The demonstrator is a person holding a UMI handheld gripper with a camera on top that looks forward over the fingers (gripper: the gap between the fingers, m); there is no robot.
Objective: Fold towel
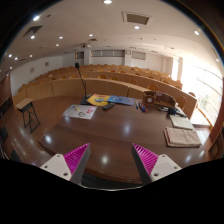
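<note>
Both pink pads [76, 157] of our gripper [110, 162] stand spread apart, holding nothing, above one brown worktop [110, 128]. Beyond them we count one colourful towel [101, 100], one open book [183, 136] and one paper stack [80, 111].

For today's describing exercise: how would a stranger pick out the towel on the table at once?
Start at the long wooden table beyond the open gripper. On its far side lies the towel, flat, yellow and blue. The white papers nearer the fingers are plain.
</note>
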